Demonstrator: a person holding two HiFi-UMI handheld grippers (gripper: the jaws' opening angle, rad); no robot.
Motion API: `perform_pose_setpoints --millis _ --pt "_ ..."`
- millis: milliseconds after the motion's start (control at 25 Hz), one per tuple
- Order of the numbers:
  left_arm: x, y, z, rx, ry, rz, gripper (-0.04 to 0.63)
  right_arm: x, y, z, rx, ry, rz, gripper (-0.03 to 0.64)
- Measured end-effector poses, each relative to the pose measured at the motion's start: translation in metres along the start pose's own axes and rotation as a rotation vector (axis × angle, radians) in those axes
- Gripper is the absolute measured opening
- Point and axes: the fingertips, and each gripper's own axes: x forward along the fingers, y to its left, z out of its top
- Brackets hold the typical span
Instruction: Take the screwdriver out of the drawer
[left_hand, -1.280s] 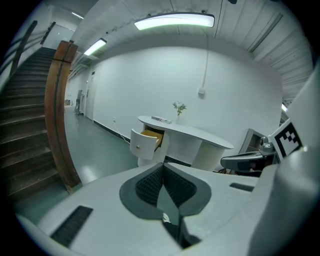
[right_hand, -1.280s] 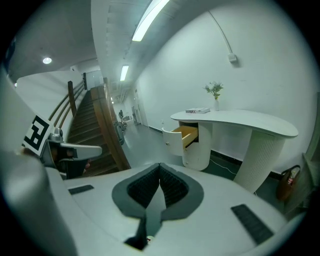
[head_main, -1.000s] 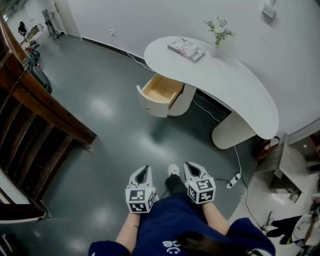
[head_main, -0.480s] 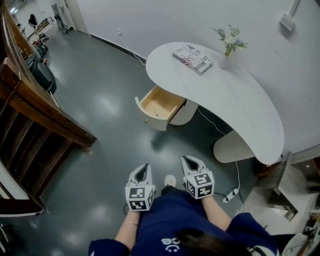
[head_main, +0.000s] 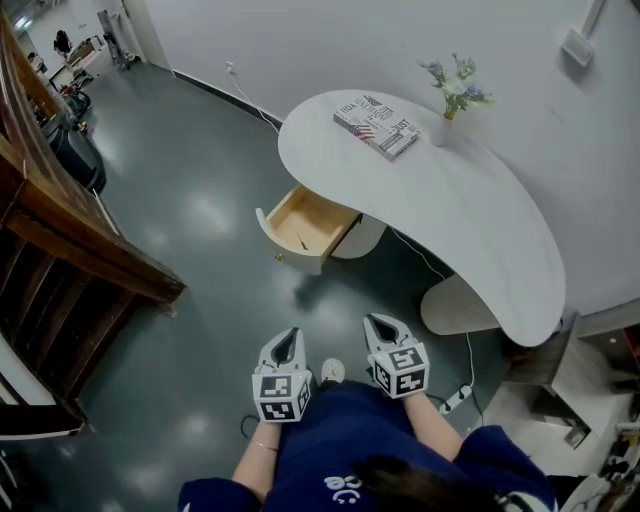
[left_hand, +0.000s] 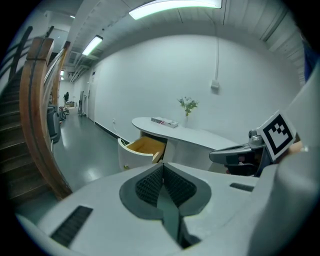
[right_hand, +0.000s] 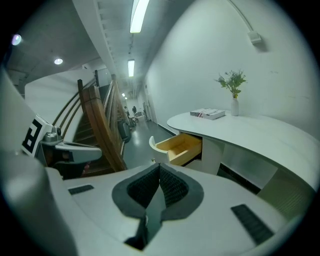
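Note:
An open drawer (head_main: 303, 226) of pale wood sticks out from under the white curved desk (head_main: 470, 230), a few steps ahead of me. A thin dark thing lies on its bottom, too small to name. My left gripper (head_main: 289, 336) and right gripper (head_main: 376, 322) are held side by side at waist height, well short of the drawer, both shut and empty. The left gripper view shows shut pads (left_hand: 162, 170) with the drawer (left_hand: 144, 146) beyond. The right gripper view shows shut pads (right_hand: 160, 174) with the drawer (right_hand: 181, 146) beyond.
A book (head_main: 376, 125) and a small vase of flowers (head_main: 446, 98) stand on the desk. A dark wooden stair railing (head_main: 90, 255) runs along the left. A cable and power strip (head_main: 455, 397) lie on the grey floor beside the desk's foot.
The person has walked toward the desk, so the drawer sits lower and further left in the head view. Both grippers have stayed shut and side by side.

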Motion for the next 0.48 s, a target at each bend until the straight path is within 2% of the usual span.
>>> perform_pose_setpoints --millis 280,480 --pt "0.030 0.013 0.010 -0.002 0.023 -0.033 0.005 0.019 -0.013 0.010 0.028 -0.001 -0.041 0.008" --pt "0.067 0.031 0.031 0.012 0.041 -0.075 0.005 0.045 -0.030 0.021 0.062 0.017 -0.091 0.008"
